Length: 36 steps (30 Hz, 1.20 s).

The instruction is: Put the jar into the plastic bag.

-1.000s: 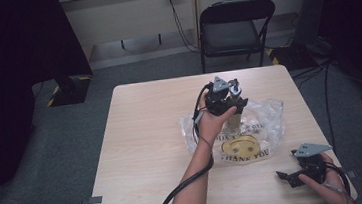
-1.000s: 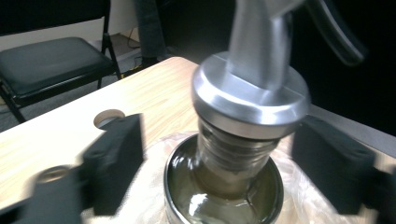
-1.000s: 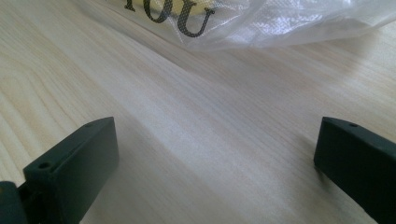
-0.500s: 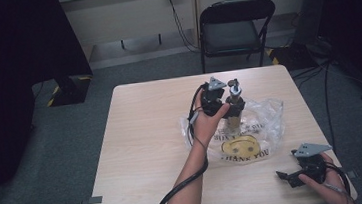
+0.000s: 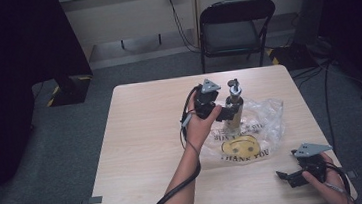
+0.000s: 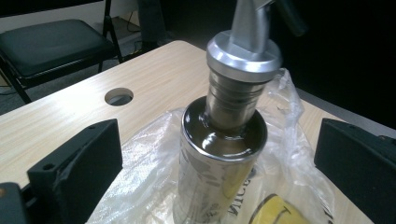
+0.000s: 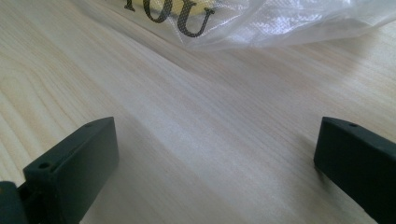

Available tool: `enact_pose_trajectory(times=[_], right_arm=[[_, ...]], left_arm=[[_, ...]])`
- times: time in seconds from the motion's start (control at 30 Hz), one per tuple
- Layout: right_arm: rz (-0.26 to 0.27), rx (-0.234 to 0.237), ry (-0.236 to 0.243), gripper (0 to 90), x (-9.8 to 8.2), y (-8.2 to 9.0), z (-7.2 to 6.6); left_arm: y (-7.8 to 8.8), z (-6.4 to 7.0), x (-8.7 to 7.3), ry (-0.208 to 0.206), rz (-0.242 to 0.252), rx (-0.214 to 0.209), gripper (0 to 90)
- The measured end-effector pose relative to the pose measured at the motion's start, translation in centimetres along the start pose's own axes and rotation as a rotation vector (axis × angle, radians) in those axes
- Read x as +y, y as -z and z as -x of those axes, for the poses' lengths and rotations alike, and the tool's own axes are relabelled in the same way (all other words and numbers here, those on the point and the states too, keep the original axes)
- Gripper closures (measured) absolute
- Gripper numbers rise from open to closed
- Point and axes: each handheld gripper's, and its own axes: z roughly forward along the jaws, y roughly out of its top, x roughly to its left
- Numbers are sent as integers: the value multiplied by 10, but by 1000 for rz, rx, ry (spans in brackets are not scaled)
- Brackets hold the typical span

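A steel bottle [image 5: 234, 108] with a pour spout stands upright on a crumpled clear plastic bag [image 5: 261, 124] printed with a yellow smiley, right of the table's middle. My left gripper [image 5: 228, 112] comes at it from the left. In the left gripper view the bottle [image 6: 219, 154] stands between the wide-apart jaws of the open gripper [image 6: 215, 161], with gaps on both sides. My right gripper [image 5: 289, 178] hovers low near the front right corner. It is open [image 7: 215, 158] over bare wood, with the bag's edge [image 7: 261, 23] beyond it.
The wooden table [image 5: 142, 136] has a round cable hole [image 6: 118, 96] toward its far side. A black folding chair [image 5: 234, 26] stands behind the table. Cables run on the floor at the right. The table's left half is bare wood.
My left gripper has drawn back to the left from over the bottle, so the bottle's spout and body now show beside it. The right gripper has stayed put.
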Motion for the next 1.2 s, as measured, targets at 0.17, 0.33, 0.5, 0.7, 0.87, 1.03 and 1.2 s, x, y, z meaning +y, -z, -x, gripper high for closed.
enact_pose_trajectory(times=[0.17, 0.33, 0.5, 0.7, 0.87, 1.03, 1.2], right_arm=[[0, 0, 0, 0, 0, 0, 0], [0, -2, -2, 0, 0, 0, 0], [0, -3, -4, 0, 0, 0, 0], [0, -3, -3, 0, 0, 0, 0], [-1, -3, -3, 0, 0, 0, 0], [-1, -3, -3, 0, 0, 0, 0], [0, -3, -3, 0, 0, 0, 0]], left_arm=[[14, 1, 4, -9, -6, -17, 4], [27, 0, 6, -29, -8, -15, 4], [38, -3, 3, -28, -1, -9, 8], [50, -7, -2, -33, -9, -4, 7], [61, -8, -7, -38, -15, -5, 7], [75, -9, -12, -44, -15, -3, 8], [85, -10, -17, -48, -21, 3, 8]])
